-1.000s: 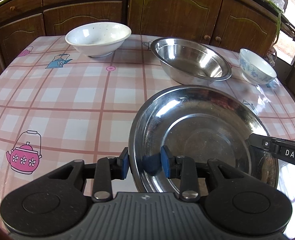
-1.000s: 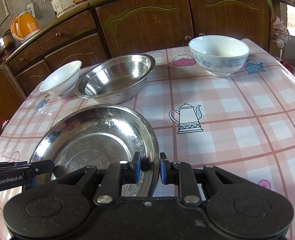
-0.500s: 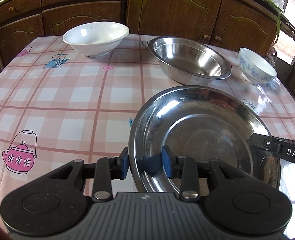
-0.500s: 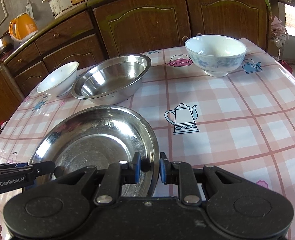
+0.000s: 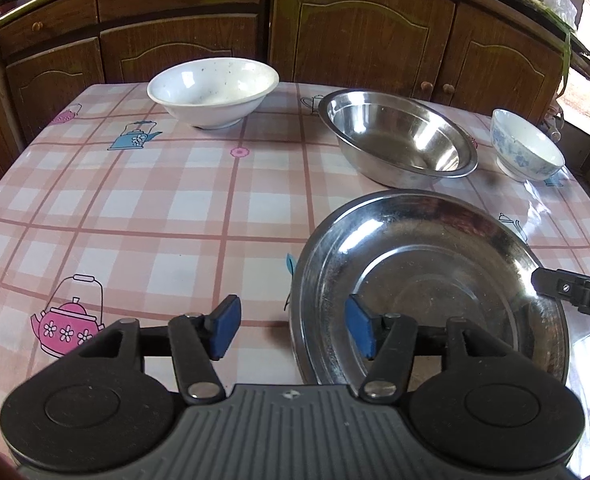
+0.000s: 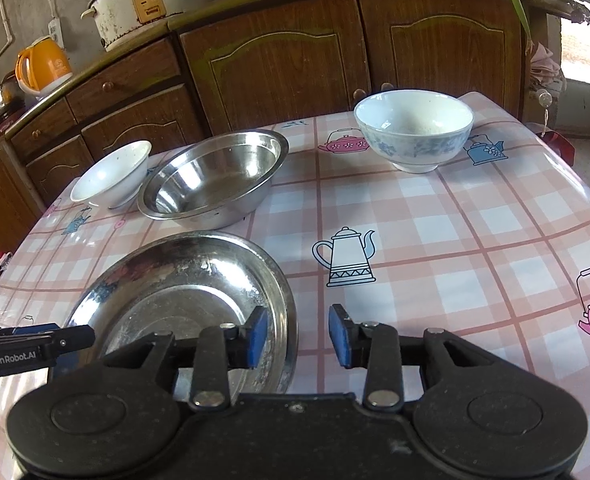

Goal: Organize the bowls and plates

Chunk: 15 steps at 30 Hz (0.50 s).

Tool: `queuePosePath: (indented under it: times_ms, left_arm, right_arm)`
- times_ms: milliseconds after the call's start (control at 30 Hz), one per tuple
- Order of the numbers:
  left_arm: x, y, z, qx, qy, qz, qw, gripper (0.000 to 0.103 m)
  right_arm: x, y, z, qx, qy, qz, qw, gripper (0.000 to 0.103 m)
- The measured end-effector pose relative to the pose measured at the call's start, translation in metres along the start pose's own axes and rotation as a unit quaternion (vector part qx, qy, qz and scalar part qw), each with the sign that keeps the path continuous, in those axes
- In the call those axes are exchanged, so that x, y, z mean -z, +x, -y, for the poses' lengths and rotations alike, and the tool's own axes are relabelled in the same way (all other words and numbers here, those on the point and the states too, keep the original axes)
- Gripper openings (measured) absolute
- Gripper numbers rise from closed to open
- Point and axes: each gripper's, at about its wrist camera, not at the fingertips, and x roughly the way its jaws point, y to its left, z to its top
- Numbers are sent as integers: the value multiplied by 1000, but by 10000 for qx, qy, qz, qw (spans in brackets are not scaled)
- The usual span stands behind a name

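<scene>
Claws, left [image 5: 293, 330] and right [image 6: 298, 336], both spread astride steel plate [image 5: 427, 280] rim, steel basin [image 5: 399, 140] beyond.

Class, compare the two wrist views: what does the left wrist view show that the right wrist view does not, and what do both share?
Only the left: the blue teapot print beside the white bowl.

Only the right: the rice cooker and orange kettle on the counter.

Both: the steel plate, steel bowl, blue-patterned bowl, and both open hand-held grippers, left and right, each straddling the plate's rim.
</scene>
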Motion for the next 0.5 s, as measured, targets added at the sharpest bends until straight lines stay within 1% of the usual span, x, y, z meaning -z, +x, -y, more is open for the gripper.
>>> queuePosePath:
  times_ms: [33, 167, 233, 333, 500]
  left_arm:
    - [-1, -1, -1, -25, -3, 19, 10000, 66]
    - [-7, -5, -2, -80, -5, 92, 9999, 74]
    - [-9, -7, -2, -102, 16, 146, 9998, 82]
    - [-11, -9, 0, -126, 52, 187, 9997, 87]
    - [-15, -9, 2, -124, 59, 223, 9997, 92]
  right_arm:
    - [-1, -2, 1, 3, -1, 28, 10000, 47]
    - [-6, -7, -1, -38, -61, 127, 9999, 52]
    - [-9, -10, -2, -48, -99, 175, 9998, 56]
    - [-11, -12, -3, -63, -130, 232, 9996, 62]
    - [-15, -14, -5, -86, -150, 257, 9995, 68]
